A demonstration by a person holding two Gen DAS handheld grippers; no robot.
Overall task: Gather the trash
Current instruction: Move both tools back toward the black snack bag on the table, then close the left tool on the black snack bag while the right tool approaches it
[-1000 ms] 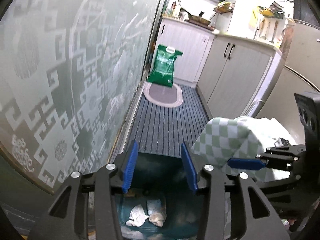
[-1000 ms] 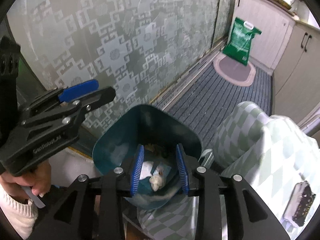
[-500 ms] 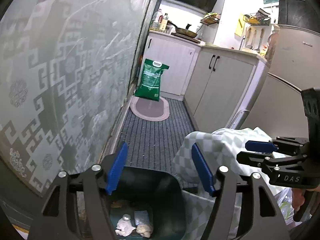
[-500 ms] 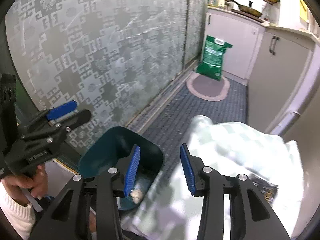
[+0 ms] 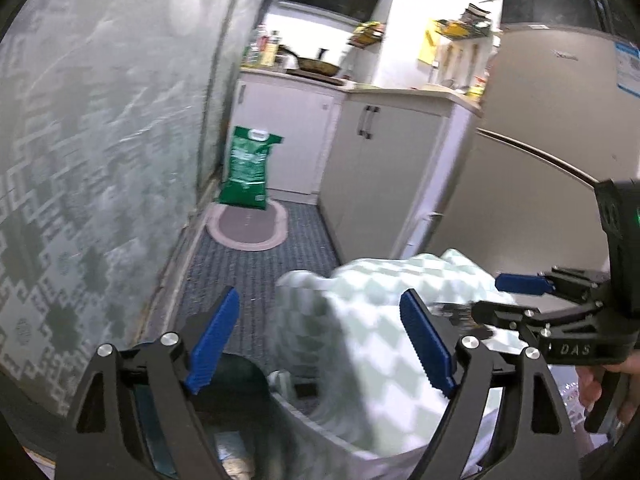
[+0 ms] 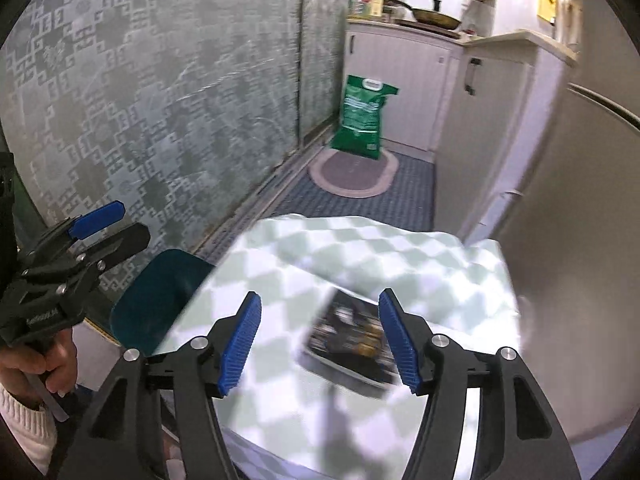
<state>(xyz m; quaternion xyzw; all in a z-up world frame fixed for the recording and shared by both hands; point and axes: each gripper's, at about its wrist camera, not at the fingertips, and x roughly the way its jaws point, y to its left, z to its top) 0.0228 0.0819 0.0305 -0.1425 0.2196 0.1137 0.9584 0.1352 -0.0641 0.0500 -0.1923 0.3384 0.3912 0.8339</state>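
Left tool [image 5: 320,346] stands wide, blue pads well apart, nothing between them. It hangs over the edge of a worktop [image 5: 384,400] draped in a pale green-and-white checked cloth, much of it blurred. Below the left pad sits a dark teal bin [image 5: 236,376], only its near rim and a sliver of the inside showing in this view; what lies in it cannot be made out.

Right tool [image 6: 320,340] also wide, gripping nothing. Between and just beyond its pads lies a dark packet [image 6: 352,336] on the checked cloth [image 6: 400,256]; print blurred, contents not readable. The pads flank it without touching, as far as the blur allows. Teal bin [image 6: 160,300] shows left of the worktop edge, its opening mostly hidden by the cloth.

Each tool shows in the other's view: the right one at the far right of the left camera, the left one at the far left of the right camera, a hand [image 6: 44,364] in a white knit cuff on its handle.

Surroundings: patterned frosted glass panel [image 6: 160,100] along the left; ribbed grey floor mat [image 5: 248,272]; oval rug [image 6: 354,174] with a green sack [image 6: 364,118] standing at its far end; white cabinets [image 5: 380,168]; pan [image 6: 434,20] on the far counter.
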